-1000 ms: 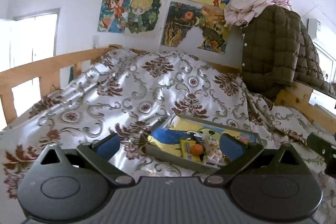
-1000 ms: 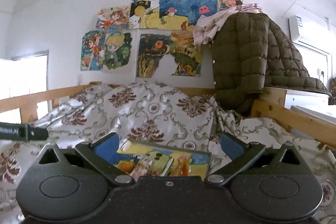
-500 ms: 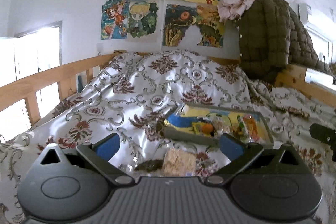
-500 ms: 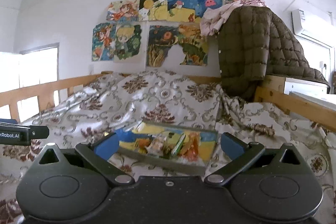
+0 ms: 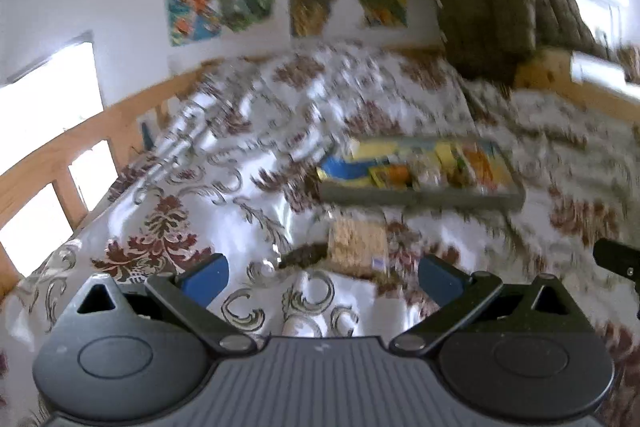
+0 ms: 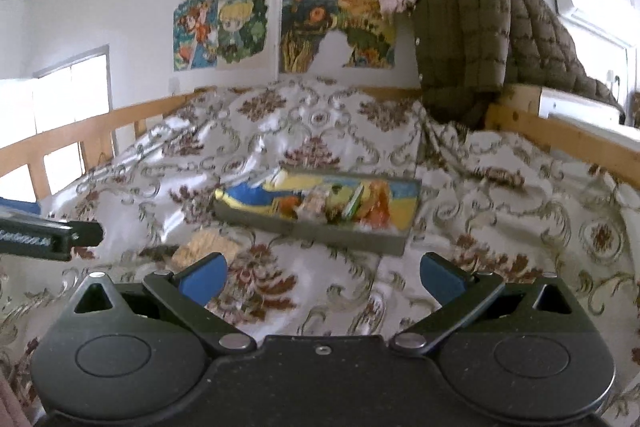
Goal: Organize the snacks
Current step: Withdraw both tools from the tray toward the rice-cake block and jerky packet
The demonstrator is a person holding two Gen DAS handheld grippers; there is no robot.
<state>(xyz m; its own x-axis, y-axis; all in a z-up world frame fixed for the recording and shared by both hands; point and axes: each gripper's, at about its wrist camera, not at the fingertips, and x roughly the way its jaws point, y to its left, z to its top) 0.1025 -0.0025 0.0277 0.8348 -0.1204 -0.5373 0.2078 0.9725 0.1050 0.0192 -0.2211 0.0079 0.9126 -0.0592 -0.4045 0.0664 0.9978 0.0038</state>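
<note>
Satin bedspread [image 6: 320,131], pale and patterned with brown medallions, covers the bed, and a shallow grey tray [image 6: 320,233] sits on it toward the middle. Inside the tray lie several snack packets [image 6: 340,203] in orange, green and yellow, bunched near its centre over a blue and yellow lining. One loose snack, a pale crumbly cake in clear wrap [image 5: 356,241], lies on the bedspread just in front of the tray's near edge, apart from it, toward its left end. The left gripper [image 5: 322,277] hovers low over the cloth right before that wrapped cake, its blue-padded fingers spread wide and holding nothing. The right gripper [image 6: 322,277] hangs further back, facing the tray, its fingers likewise spread and empty. A dark quilted jacket [image 6: 480,39] is draped over the bed's wooden rail [image 6: 560,137] at the far right corner.
</note>
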